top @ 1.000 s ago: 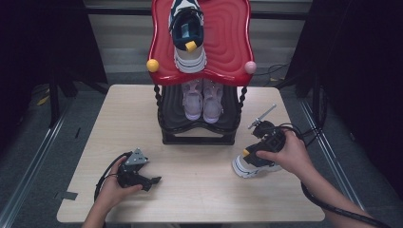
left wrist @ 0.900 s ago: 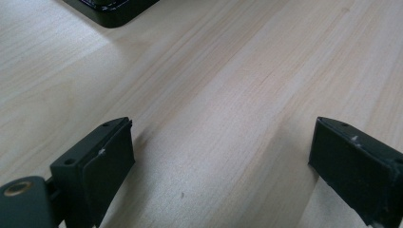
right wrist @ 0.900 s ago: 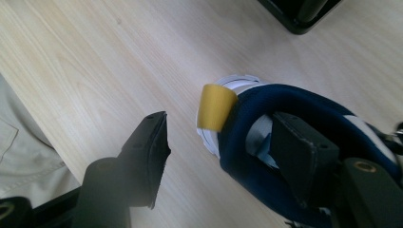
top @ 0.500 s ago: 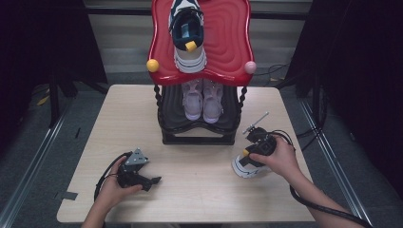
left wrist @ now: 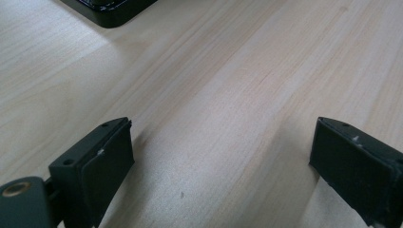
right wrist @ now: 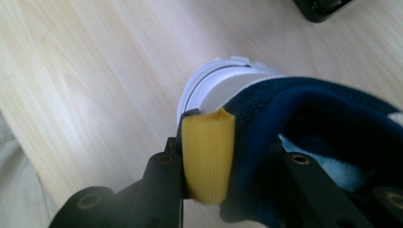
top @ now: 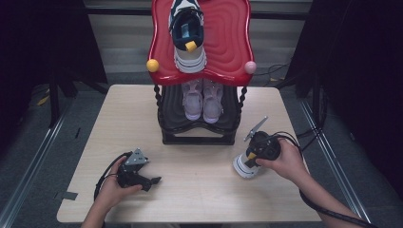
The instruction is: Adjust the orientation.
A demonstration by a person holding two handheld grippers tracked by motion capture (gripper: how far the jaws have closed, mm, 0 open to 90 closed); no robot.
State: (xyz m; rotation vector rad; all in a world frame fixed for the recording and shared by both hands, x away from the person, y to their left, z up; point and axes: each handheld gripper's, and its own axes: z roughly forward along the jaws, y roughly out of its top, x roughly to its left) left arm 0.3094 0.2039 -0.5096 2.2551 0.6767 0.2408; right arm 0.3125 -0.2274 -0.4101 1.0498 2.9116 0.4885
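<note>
The right gripper (top: 253, 159) has just been closing its jaws and now clamps the heel of a navy and white shoe (top: 244, 166), one jaw pressed against the yellow pull tab (right wrist: 209, 159), the other inside the collar. The shoe lies on the table (top: 199, 190) near its right edge, just right of the rack's black base (top: 197, 138). The left gripper (top: 151, 181) rests on the table at the near left, jaws spread wide with only bare wood between them. The rack's red top (top: 228, 42) carries the matching shoe (top: 187, 35); a pink pair (top: 203, 97) sits below.
</note>
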